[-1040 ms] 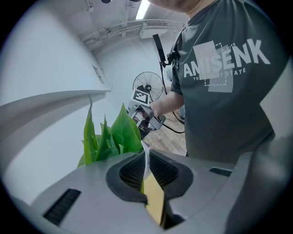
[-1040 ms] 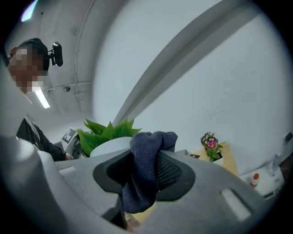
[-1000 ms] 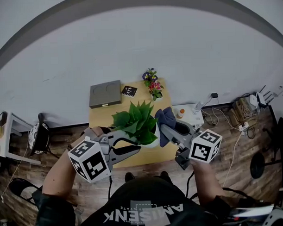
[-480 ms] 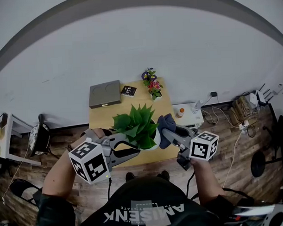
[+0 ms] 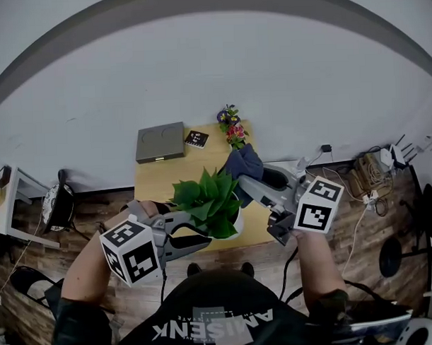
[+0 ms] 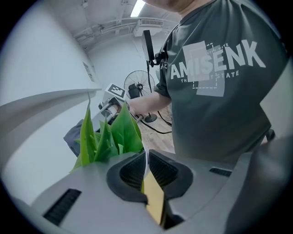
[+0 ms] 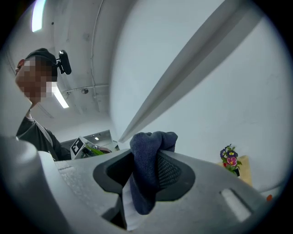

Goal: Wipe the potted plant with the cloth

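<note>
The potted plant [image 5: 206, 200] has broad green leaves and a white pot [image 5: 237, 218], and it stands near the front of the wooden table [image 5: 151, 188]. My left gripper [image 5: 204, 231] reaches in under the leaves from the left. In the left gripper view its pads stand almost together on a thin white edge, the pot's rim, with leaves [image 6: 112, 135] just beyond my left gripper [image 6: 146, 163]. My right gripper [image 5: 246, 181] is shut on a bunched dark blue cloth [image 5: 242, 163], held up behind the plant's right side. My right gripper [image 7: 146, 170] clamps the cloth [image 7: 149, 153] between its pads.
A grey flat box [image 5: 160, 142], a small black card [image 5: 196, 139] and a little pot of flowers [image 5: 232, 127] sit along the table's far edge by the wall. A white unit [image 5: 287, 174] and cables lie on the floor at the right, a chair [image 5: 58, 209] at the left.
My right gripper has lifted the cloth from beside the plant's right side to above and behind its leaves. The plant and my left gripper shifted slightly toward the near left.
</note>
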A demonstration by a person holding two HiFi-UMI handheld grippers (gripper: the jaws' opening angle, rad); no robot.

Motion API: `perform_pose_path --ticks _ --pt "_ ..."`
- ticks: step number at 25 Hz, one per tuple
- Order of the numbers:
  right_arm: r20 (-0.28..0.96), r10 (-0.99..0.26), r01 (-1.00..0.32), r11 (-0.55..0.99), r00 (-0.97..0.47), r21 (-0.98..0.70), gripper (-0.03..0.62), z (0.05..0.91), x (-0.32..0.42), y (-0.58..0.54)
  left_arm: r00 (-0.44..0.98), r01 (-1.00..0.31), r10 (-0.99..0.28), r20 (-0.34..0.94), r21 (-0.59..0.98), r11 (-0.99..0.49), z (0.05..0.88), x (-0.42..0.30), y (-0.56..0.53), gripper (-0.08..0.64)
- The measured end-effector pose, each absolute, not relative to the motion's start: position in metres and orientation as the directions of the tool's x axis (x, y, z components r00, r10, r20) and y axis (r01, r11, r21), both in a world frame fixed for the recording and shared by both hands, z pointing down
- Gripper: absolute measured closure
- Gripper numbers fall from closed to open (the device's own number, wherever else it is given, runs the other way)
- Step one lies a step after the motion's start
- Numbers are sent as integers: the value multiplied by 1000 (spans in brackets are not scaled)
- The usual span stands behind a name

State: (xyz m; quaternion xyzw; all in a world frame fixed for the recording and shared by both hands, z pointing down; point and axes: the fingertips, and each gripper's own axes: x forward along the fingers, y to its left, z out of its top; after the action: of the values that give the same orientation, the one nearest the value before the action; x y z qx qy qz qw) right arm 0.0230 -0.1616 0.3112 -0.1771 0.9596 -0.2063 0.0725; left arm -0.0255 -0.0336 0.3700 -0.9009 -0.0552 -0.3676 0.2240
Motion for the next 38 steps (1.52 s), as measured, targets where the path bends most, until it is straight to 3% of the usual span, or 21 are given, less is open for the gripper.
perform_pose_path --ticks 7,18,30,38 --pt "-74 -288 -235 882 -955 -410 459 320 14 -157 751 208 -98 653 -373 -904 358 -23 -34 538" --pt "-57 -224 -158 824 -973 -544 459 372 11 -161 774 161 -113 623 -366 -917 347 -35 -46 538" --pt "28 -173 -155 786 -985 -598 458 418 20 -146 770 177 -83 633 -336 -925 350 -39 -46 537" --pt "-55 -154 -105 855 -987 -507 459 355 32 -170 739 247 -39 672 -324 -913 356 -27 -28 540"
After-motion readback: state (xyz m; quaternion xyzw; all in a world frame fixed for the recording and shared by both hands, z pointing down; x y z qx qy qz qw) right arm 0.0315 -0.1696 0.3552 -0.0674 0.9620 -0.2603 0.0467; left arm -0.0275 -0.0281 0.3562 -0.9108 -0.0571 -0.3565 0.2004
